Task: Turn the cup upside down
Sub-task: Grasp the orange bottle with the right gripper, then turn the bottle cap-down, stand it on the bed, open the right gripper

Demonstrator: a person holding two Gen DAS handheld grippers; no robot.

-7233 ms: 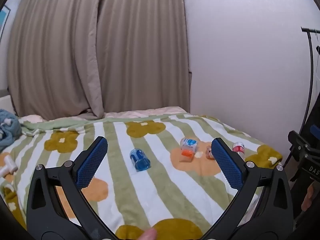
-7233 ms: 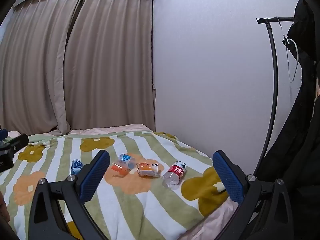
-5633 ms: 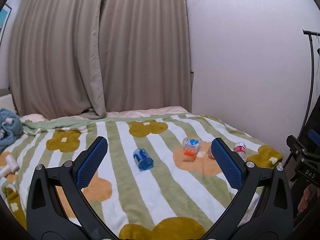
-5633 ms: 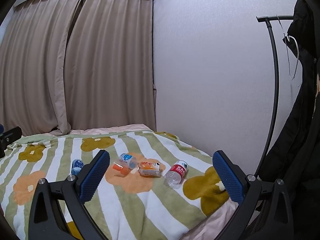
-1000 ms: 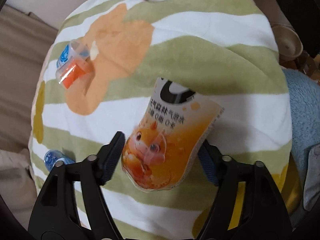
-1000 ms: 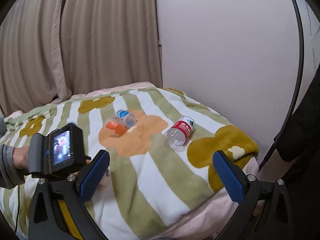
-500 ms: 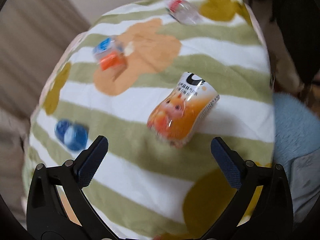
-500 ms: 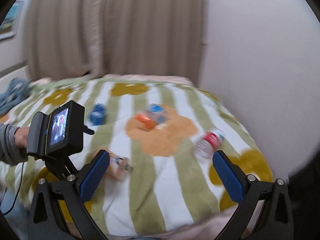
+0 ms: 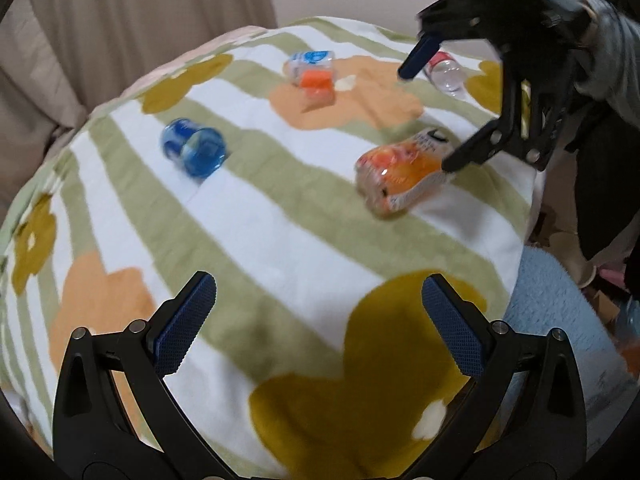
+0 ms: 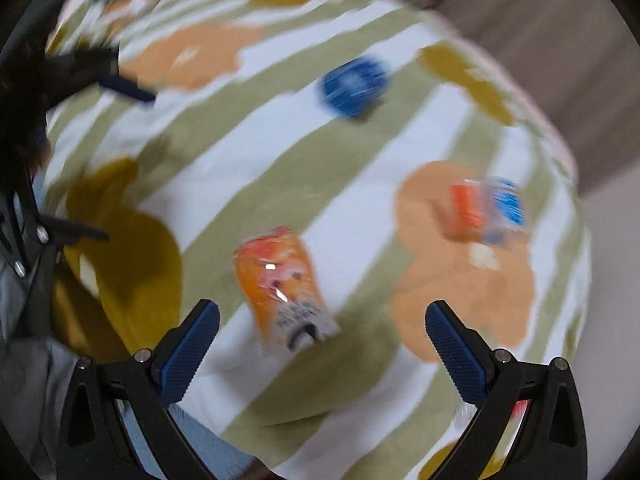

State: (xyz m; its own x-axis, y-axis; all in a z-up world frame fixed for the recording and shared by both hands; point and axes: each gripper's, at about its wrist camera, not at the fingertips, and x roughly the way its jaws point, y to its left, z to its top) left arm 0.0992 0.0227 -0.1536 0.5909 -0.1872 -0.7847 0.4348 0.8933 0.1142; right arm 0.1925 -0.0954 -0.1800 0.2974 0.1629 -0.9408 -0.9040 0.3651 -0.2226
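Orange cup (image 9: 402,174): lay on its side on the striped blanket (image 9: 256,236), no longer clamped as a second earlier. Left gripper (image 9: 318,320): released, empty, drawn back. Right gripper (image 10: 322,340): spread wide, empty, closing over the cup. Flip judged unfinished. Blue cup (image 9: 194,152): well apart.

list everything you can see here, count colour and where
orange cup: 1, orange with white end, on its side on the blanket, under the right claw
blue cup: 1, blue, on its side, left part of the blanket
clear cup: 1, clear with blue and orange, far side on an orange flower
water bottle: 1, clear with red label, lying far right
blanket: 1, green and white stripes with flowers, covers the bed
curtain: beige, behind the bed
left claw: open, empty
right claw: open, over the orange cup
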